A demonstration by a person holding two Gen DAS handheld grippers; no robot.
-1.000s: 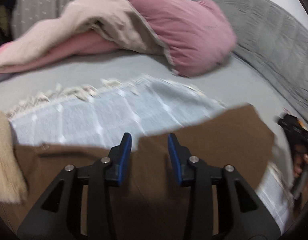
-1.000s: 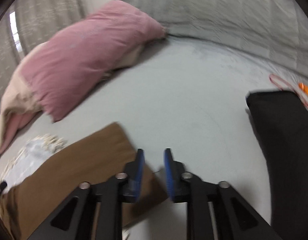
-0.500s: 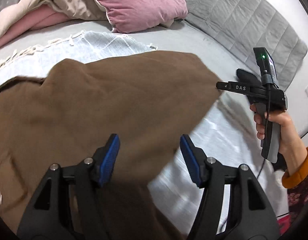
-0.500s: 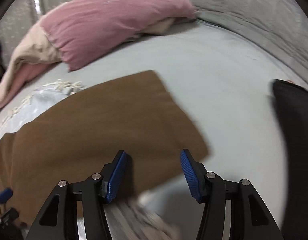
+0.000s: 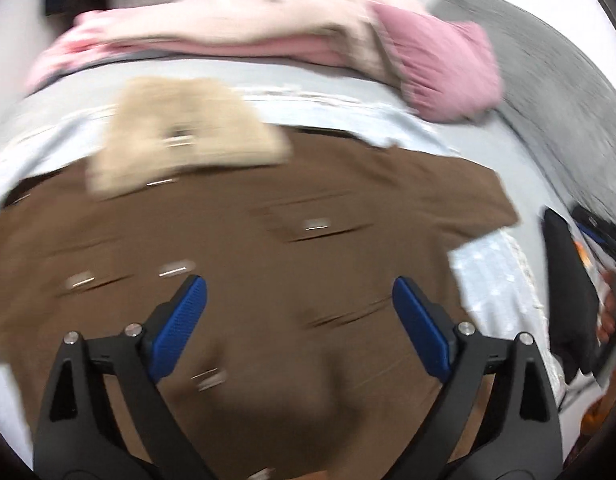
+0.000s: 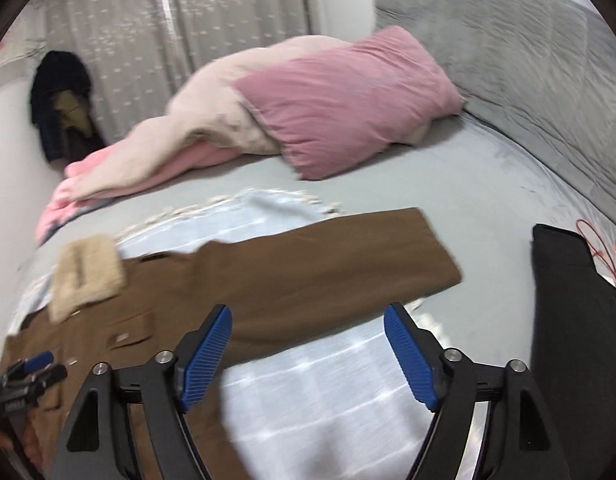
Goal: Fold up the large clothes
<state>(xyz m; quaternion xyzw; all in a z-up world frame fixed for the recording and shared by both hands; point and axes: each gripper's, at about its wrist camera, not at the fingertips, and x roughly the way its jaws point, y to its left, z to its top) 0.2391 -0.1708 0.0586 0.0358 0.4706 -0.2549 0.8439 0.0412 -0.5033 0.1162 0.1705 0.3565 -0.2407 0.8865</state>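
Observation:
A large brown coat [image 5: 292, 240] with a beige fleece collar [image 5: 180, 128] lies spread on a pale blue fringed cloth [image 5: 496, 280] on the bed. My left gripper [image 5: 300, 312] is open and empty above the coat's body. In the right wrist view the coat [image 6: 320, 264] has one sleeve folded across toward the right, collar [image 6: 88, 272] at left. My right gripper [image 6: 308, 340] is open and empty, above the sleeve's near edge and the blue cloth [image 6: 328, 380]. The left gripper [image 6: 24, 376] shows at the lower left there.
A pink pillow [image 6: 344, 100] and a cream-and-pink duvet [image 6: 160, 148] lie at the back of the bed. A grey quilted headboard [image 6: 528, 52] stands at right. A black garment [image 6: 580, 340] lies at right, with a red cord [image 6: 596, 248] beyond it. Dark clothes [image 6: 60, 96] hang by the curtain.
Both grippers opened wide and let go of the brown coat. The sleeve now lies folded across on the coat. Both grippers have pulled back and up.

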